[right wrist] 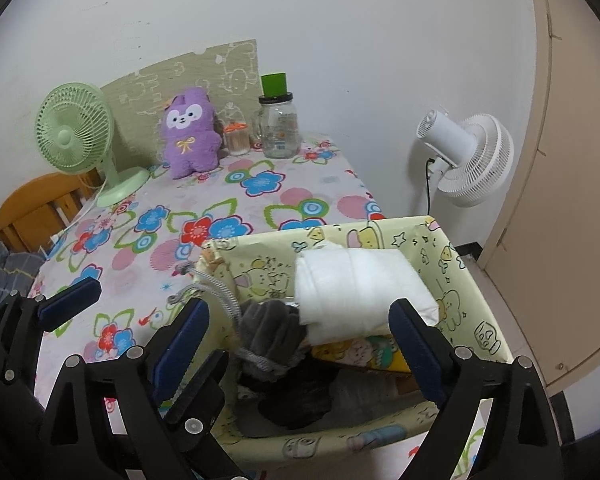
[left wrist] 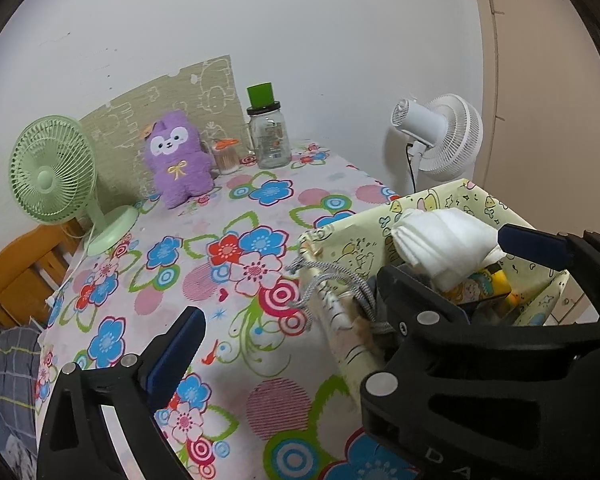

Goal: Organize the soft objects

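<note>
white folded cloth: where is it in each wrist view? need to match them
Left wrist: white folded cloth sits right of centre, on top of the pile in the yellow fabric bin.
Right wrist: white folded cloth sits just right of centre, atop the same yellow fabric bin.
Shared landmark: purple plush toy at the table's far edge, beside the green fan.

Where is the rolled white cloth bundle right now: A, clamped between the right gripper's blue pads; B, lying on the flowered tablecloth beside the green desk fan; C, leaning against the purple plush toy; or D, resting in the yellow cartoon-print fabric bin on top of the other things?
D: the rolled white cloth bundle lies inside the yellow cartoon-print fabric bin, on top of the items there, with the right gripper open around it.
</note>
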